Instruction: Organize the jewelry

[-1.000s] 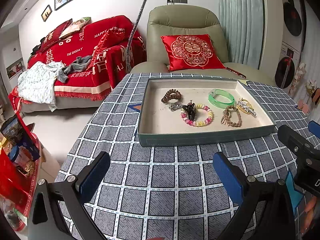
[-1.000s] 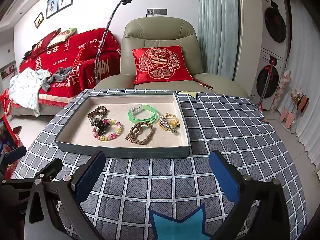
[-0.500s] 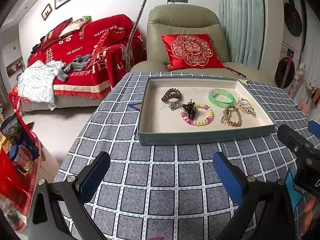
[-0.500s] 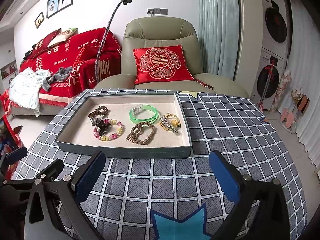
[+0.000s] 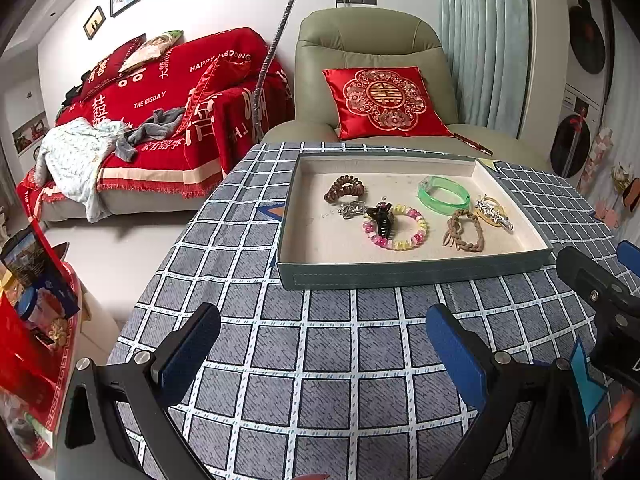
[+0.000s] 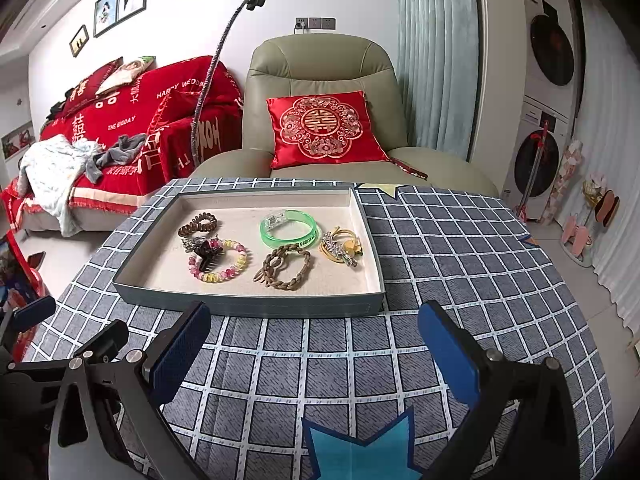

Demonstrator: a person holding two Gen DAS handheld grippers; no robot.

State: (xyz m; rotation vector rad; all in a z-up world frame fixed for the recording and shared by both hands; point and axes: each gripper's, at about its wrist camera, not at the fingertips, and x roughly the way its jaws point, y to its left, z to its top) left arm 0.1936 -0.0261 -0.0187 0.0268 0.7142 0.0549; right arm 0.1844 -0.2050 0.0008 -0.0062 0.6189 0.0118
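A shallow grey-green tray [image 5: 412, 276] [image 6: 248, 306] with a beige lining sits on the checked tablecloth. Inside lie a brown coil hair tie [image 5: 344, 189] [image 6: 199, 224], a black claw clip [image 5: 382, 216] [image 6: 208, 254] on a pink-and-yellow bead bracelet [image 5: 416, 236] [image 6: 236, 268], a green bangle [image 5: 444, 196] [image 6: 290, 229], a brown braided bracelet [image 5: 464, 230] [image 6: 286, 266] and a gold-and-silver ornament [image 5: 492, 210] [image 6: 342, 246]. My left gripper [image 5: 322, 340] and right gripper [image 6: 314, 336] hover open and empty over the cloth in front of the tray.
A beige armchair [image 6: 320, 80] with a red cushion [image 6: 324, 130] stands behind the table. A red-covered sofa [image 5: 160, 92] is at the left, a washing machine [image 6: 536, 164] at the right. A blue star sticker [image 6: 360, 448] lies on the cloth near me.
Both views have shifted very slightly; the tray sits a touch higher and farther. Nothing in the tray has moved, and both grippers stay open.
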